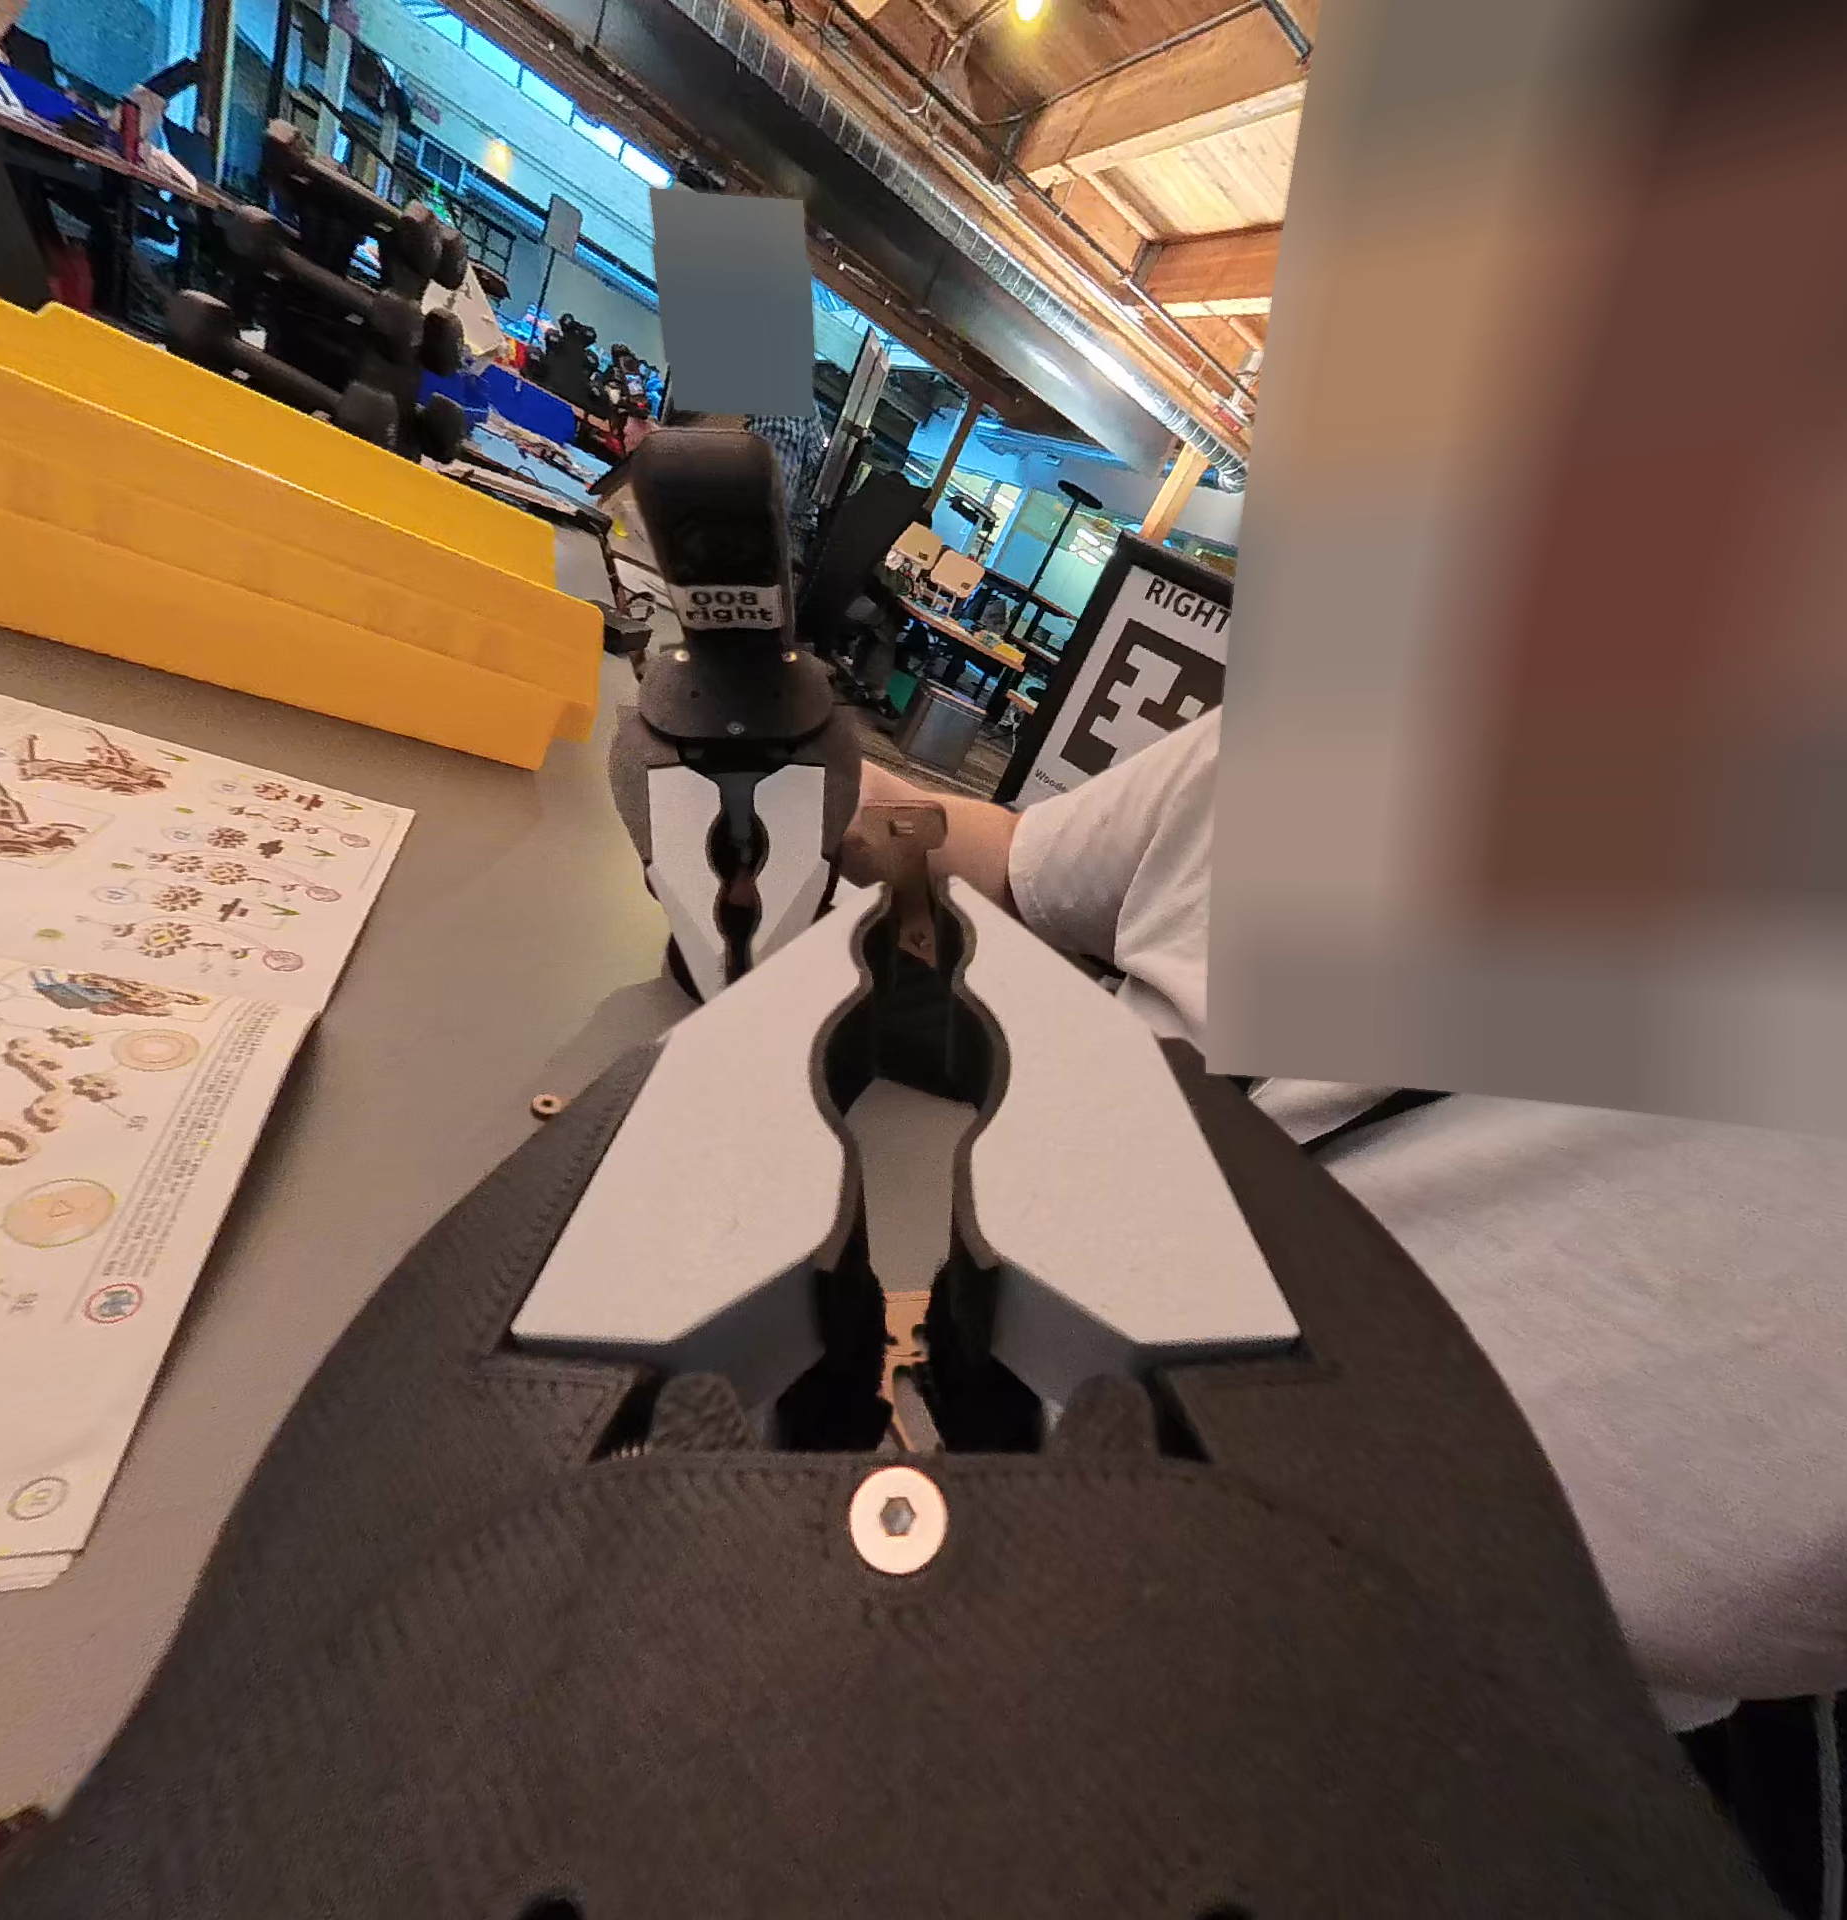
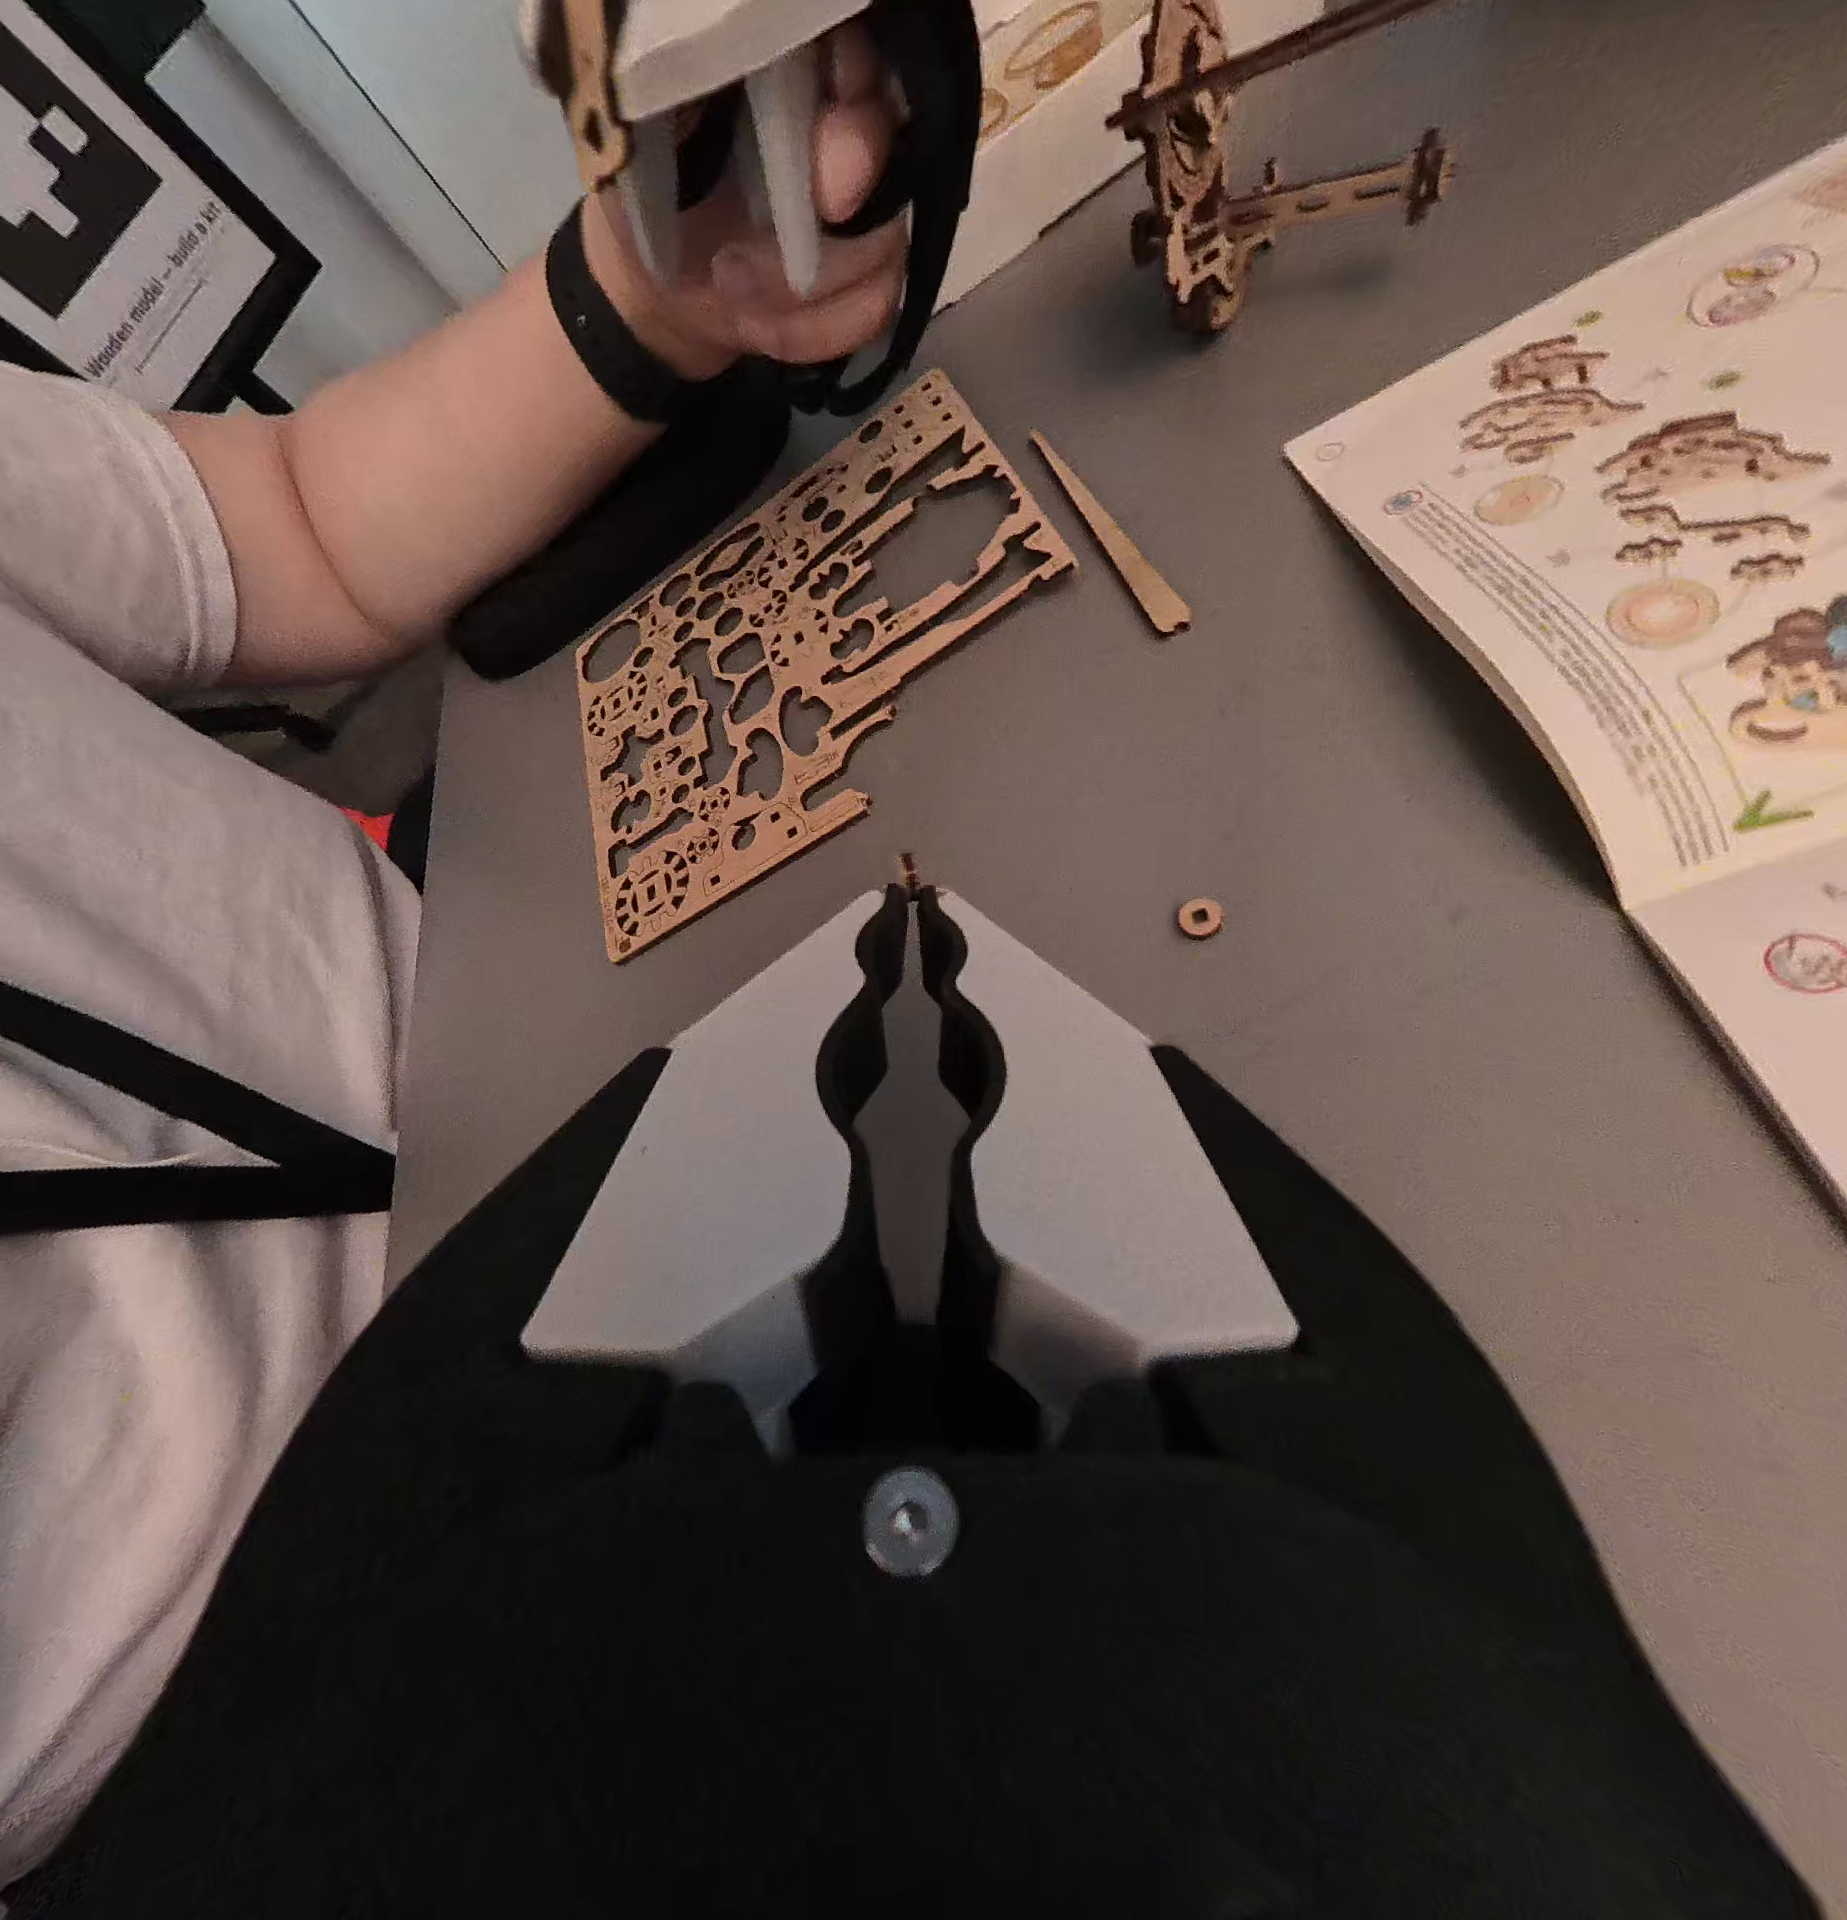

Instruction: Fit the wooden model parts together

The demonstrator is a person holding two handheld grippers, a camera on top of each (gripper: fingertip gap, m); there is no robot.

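My left gripper (image 1: 906, 899) is shut on a flat brown wooden part (image 1: 903, 831) that sticks out past its tips, held above the grey table (image 1: 462, 1039). In the right wrist view the left gripper (image 2: 727, 249) is raised at the top with that part (image 2: 586, 114) beside its fingers. My right gripper (image 2: 911, 894) is shut on a tiny wooden peg (image 2: 906, 864), low over the table near a punched-out wooden sheet (image 2: 794, 675). The right gripper also shows in the left wrist view (image 1: 734, 961), pointing down just left of the left gripper's tips.
A partly built wooden model (image 2: 1210, 208) stands at the back. A thin wooden stick (image 2: 1106, 530) and a small washer (image 2: 1199, 916) lie loose. An open instruction booklet (image 2: 1625, 582) lies right. Yellow bins (image 1: 223, 540) stand far left. The person's forearm (image 2: 431, 499) rests on the table's edge. There is about 12 cm between the tips of the two grippers. Measured from the fingertips, the small washer (image 2: 1199, 916) is 6 cm or so from the right gripper and 15 cm from the left.
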